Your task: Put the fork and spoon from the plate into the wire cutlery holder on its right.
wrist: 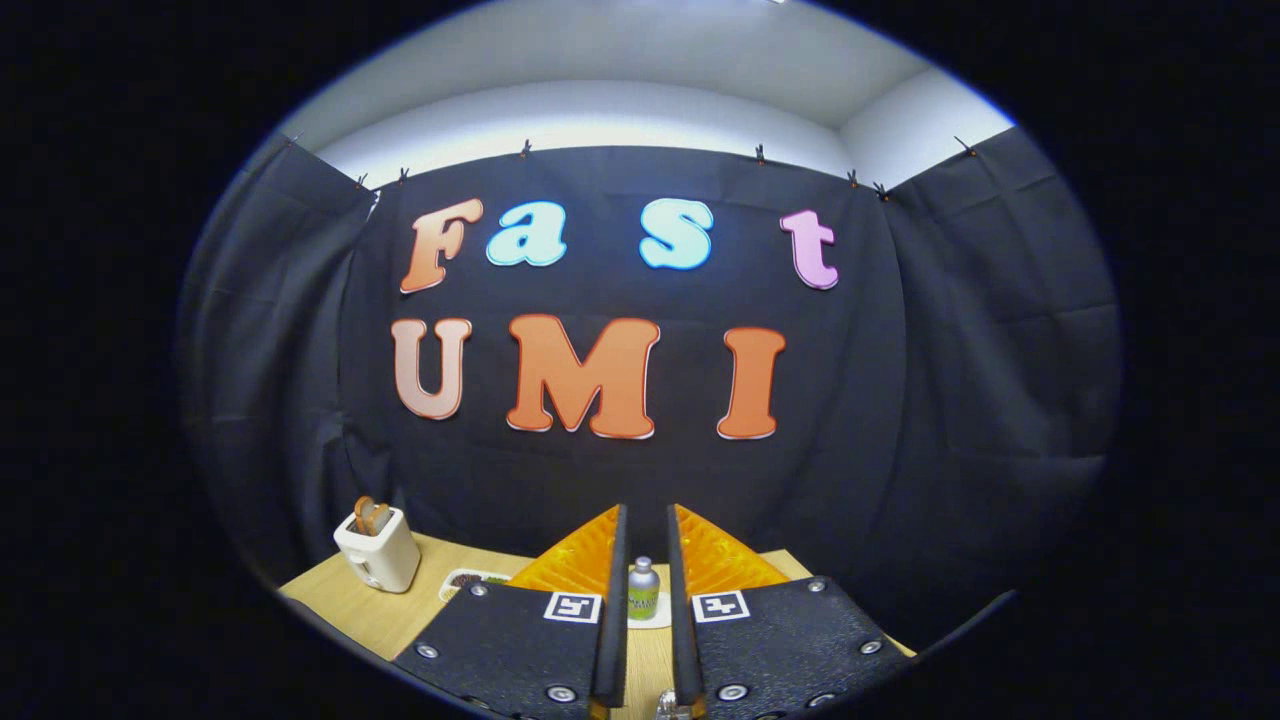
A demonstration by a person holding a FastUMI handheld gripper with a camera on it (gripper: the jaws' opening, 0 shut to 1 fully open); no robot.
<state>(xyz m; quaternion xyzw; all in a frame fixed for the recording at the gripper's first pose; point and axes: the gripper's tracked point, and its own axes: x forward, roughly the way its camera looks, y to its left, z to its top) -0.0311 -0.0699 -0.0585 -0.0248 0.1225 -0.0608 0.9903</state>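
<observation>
1. My tongs point(643, 610) stand narrow and hold nothing; a small bottle point(643, 588) sits beyond the gap at twelve o'clock.
2. Risk: dropping blind, I could hit the toaster point(377, 548) at ten o'clock.
3. I can't place the fork, spoon or holder; a plate edge point(470, 578) barely peeks out on the counter point(350, 612).

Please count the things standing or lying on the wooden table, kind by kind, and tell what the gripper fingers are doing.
White toaster holding toast: 1
Small grey-capped bottle with green label, seen between the fingers: 1
Patterned plate, partly hidden: 1
Total: 3
Gripper fingers: slightly apart, holding nothing.
</observation>
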